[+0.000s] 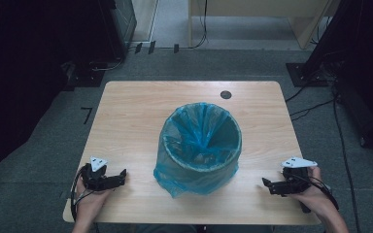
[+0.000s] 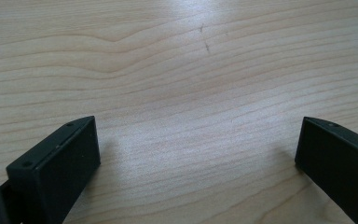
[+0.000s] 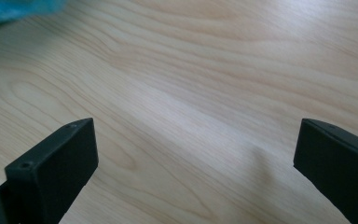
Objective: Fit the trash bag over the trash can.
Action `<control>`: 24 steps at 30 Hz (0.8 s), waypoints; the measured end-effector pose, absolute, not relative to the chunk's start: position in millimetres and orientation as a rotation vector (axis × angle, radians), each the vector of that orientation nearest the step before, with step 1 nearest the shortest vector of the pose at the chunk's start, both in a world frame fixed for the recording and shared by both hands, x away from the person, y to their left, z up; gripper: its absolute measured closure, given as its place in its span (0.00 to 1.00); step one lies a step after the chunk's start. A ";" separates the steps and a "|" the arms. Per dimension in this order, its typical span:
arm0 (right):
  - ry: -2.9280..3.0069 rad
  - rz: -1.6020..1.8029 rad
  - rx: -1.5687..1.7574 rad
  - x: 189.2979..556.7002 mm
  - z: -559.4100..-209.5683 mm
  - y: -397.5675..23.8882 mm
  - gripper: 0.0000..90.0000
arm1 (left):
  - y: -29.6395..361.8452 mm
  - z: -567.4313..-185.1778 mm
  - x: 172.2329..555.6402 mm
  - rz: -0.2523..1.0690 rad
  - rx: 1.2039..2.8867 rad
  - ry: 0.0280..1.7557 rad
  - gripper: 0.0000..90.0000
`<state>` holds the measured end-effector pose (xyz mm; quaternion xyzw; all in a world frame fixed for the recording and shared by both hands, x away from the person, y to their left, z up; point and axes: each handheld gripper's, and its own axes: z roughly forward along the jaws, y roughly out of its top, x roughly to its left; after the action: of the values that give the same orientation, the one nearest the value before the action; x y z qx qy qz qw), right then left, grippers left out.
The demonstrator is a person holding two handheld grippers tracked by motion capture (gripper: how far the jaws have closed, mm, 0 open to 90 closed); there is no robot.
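Observation:
A round bin lined with a blue plastic bag [image 1: 199,145] stands upright in the middle of the wooden table [image 1: 126,111]; the bag is folded over the rim and hangs down the outside. My left gripper [image 1: 122,175] rests low on the table near the front left corner, pointing right toward the bin, open and empty [image 2: 198,149]. My right gripper [image 1: 266,184] rests near the front right, pointing left toward the bin, open with bare wood between its jaws [image 3: 196,149]. A corner of the blue bag [image 3: 14,9] shows in the right gripper view.
A round dark cable hole [image 1: 226,94] sits near the table's far edge. Beyond the table lie grey carpet, cables [image 1: 315,104] and black stand bases [image 1: 301,73]. A pale wooden furniture piece [image 1: 272,9] stands at the back.

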<state>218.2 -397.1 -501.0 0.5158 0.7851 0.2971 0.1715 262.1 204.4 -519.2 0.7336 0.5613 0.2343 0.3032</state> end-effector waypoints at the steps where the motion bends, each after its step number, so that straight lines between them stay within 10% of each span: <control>1: 2.226 0.827 1.460 217.2 -503.1 -398.4 0.00 | 204.4 -519.2 262.1 0.621 1.944 1.488 0.00; 24: 2.101 0.803 1.558 199.4 -520.0 -423.1 0.00 | 204.2 -519.2 262.2 0.622 1.942 1.491 0.00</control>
<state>199.4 -423.1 -520.0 0.5577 0.7521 0.2876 0.2014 262.2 204.2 -519.2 0.7327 0.5625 0.2347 0.3028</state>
